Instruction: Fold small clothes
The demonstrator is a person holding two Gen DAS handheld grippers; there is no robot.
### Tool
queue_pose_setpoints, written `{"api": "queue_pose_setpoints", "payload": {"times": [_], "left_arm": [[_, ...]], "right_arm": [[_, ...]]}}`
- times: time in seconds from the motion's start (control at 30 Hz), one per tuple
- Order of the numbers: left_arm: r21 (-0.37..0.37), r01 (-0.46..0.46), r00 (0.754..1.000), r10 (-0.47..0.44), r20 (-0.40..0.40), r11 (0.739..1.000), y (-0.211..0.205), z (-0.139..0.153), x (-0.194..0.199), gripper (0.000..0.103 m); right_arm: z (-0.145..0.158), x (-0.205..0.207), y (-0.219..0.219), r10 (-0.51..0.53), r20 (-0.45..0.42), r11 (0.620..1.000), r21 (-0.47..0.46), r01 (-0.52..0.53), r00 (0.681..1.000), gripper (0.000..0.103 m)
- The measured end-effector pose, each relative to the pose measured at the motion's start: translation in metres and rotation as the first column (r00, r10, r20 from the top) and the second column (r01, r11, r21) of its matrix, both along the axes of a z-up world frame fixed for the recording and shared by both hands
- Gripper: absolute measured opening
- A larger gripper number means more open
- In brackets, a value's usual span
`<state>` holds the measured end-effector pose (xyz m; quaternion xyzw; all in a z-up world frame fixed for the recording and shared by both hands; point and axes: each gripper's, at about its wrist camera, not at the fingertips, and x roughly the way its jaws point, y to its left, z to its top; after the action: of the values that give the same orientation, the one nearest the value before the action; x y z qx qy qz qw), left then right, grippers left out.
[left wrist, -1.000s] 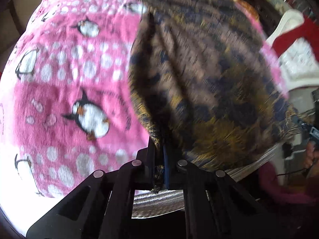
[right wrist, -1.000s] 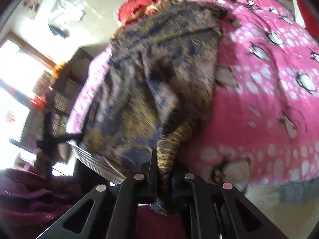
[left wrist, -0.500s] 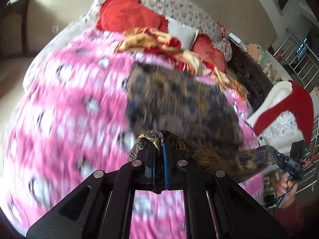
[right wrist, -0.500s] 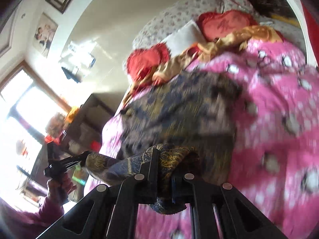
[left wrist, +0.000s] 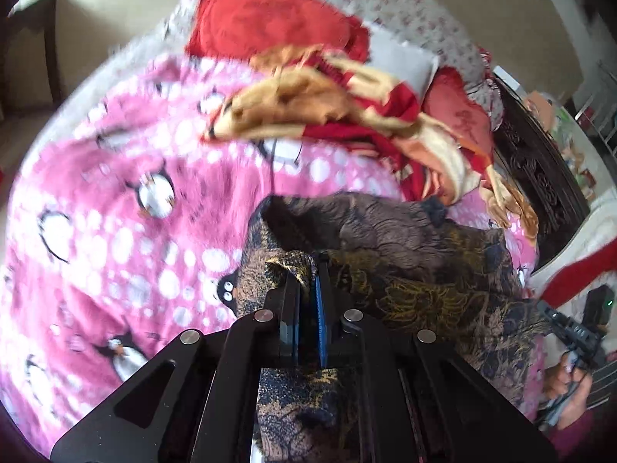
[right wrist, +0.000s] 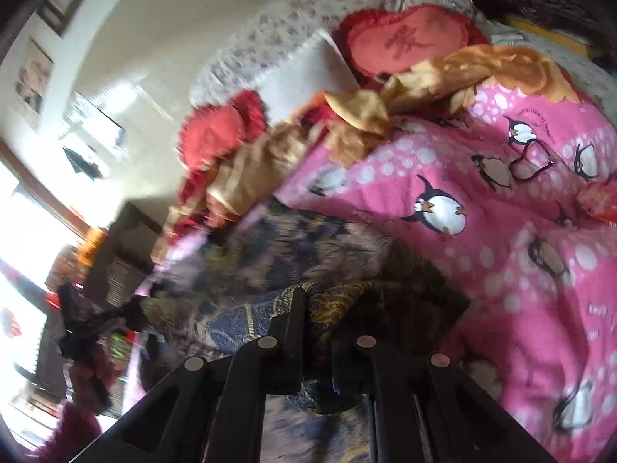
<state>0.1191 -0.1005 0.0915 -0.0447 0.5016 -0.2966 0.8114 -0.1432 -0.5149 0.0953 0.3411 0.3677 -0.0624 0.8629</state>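
Observation:
A dark brown, navy and gold patterned garment (left wrist: 408, 254) lies on a pink penguin blanket (left wrist: 115, 208). My left gripper (left wrist: 311, 270) is shut on its near left edge, cloth bunched between the fingers. My right gripper (right wrist: 318, 301) is shut on the other near edge of the same garment (right wrist: 293, 254), which stretches between the two. The right gripper also shows at the right edge of the left wrist view (left wrist: 570, 332), and the left gripper at the left of the right wrist view (right wrist: 77, 332).
Gold and red crumpled clothes (left wrist: 327, 92) lie beyond the garment. Red pillows (right wrist: 405, 38) and a floral headboard (right wrist: 277, 27) are at the far end. A dark carved bed frame (left wrist: 540, 177) runs along one side. The blanket (right wrist: 520, 231) spreads wide.
Both grippers have lifted the near edge of the garment and carried it forward over itself toward the pillows. The views have tilted up from the cloth to the whole bed.

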Motion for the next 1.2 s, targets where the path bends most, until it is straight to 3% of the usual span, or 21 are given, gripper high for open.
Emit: {"api": "queue_pose_setpoints", "payload": {"times": [0.03, 0.1, 0.17, 0.2, 0.23, 0.3, 0.43, 0.53, 0.63, 0.7, 0.87, 0.97, 1.0, 1.1, 1.2], "left_arm": [[-0.021, -0.006, 0.999, 0.005, -0.034, 1.000, 0.004, -0.004, 0.006, 0.006], [-0.059, -0.011, 0.998, 0.007, -0.062, 0.998, 0.014, -0.001, 0.008, 0.019], [-0.073, -0.026, 0.999, 0.023, -0.035, 0.997, 0.024, 0.012, 0.001, 0.058], [-0.091, -0.027, 1.000, 0.026, -0.009, 0.996, 0.029, 0.020, -0.006, 0.063], [-0.110, -0.004, 1.000, 0.006, 0.022, 0.994, 0.033, 0.028, -0.015, 0.065], [-0.077, 0.074, 0.995, -0.069, 0.068, 0.994, 0.030, 0.040, -0.038, 0.065], [0.017, 0.201, 0.977, -0.201, 0.071, 0.980, 0.009, 0.031, -0.078, 0.065], [0.142, 0.274, 0.960, -0.278, 0.009, 0.951, -0.023, 0.003, -0.094, 0.065], [0.245, 0.303, 0.951, -0.307, -0.022, 0.921, -0.055, -0.021, -0.088, 0.065], [0.264, 0.300, 0.952, -0.304, -0.024, 0.917, -0.068, -0.024, -0.075, 0.065], [0.070, 0.178, 0.983, -0.181, 0.033, 0.981, -0.080, 0.013, -0.014, 0.065], [-0.024, 0.066, 0.998, -0.066, 0.003, 0.998, -0.061, 0.026, 0.010, 0.065], [-0.036, 0.055, 0.998, -0.055, -0.005, 0.998, -0.054, 0.028, 0.013, 0.065], [-0.042, 0.082, 0.997, -0.082, 0.003, 0.996, -0.023, 0.033, -0.002, 0.065], [-0.019, 0.120, 0.992, -0.120, 0.033, 0.993, 0.012, 0.030, -0.028, 0.065]], "right_arm": [[-0.003, 0.004, -0.003, -0.001, -0.025, 1.000, -0.018, 0.000, 1.000, 0.029], [0.000, -0.004, -0.008, -0.036, -0.002, 0.999, -0.029, 0.036, 0.999, 0.051], [0.010, -0.023, -0.012, -0.085, 0.053, 0.996, -0.032, 0.087, 0.995, 0.051], [0.015, -0.032, -0.012, -0.089, 0.073, 0.996, -0.025, 0.091, 0.993, 0.051], [0.021, -0.042, -0.007, -0.072, 0.097, 0.997, -0.022, 0.075, 0.993, 0.048], [0.026, -0.048, 0.014, 0.016, 0.116, 0.999, -0.051, -0.010, 0.993, 0.036], [0.011, -0.039, 0.073, 0.212, -0.051, 0.953, -0.209, -0.218, 0.976, 0.033], [-0.016, -0.016, 0.092, 0.224, -0.158, 0.921, -0.288, -0.262, 0.962, 0.033], [-0.025, 0.007, 0.087, 0.187, -0.156, 0.917, -0.325, -0.229, 0.970, 0.033], [-0.020, 0.024, 0.076, 0.151, -0.129, 0.921, -0.342, -0.187, 0.980, 0.033], [0.005, 0.063, 0.038, 0.028, -0.019, 0.936, -0.349, -0.033, 0.999, 0.033], [0.014, 0.071, 0.020, -0.051, -0.020, 0.945, -0.324, 0.042, 0.999, 0.033], [0.017, 0.067, 0.018, -0.055, -0.005, 0.950, -0.309, 0.051, 0.998, 0.033], [0.026, 0.038, 0.024, -0.045, 0.023, 0.958, -0.283, 0.050, 0.999, 0.051], [0.017, 0.001, 0.042, 0.014, -0.027, 0.964, -0.265, -0.020, 1.000, 0.051]]}}
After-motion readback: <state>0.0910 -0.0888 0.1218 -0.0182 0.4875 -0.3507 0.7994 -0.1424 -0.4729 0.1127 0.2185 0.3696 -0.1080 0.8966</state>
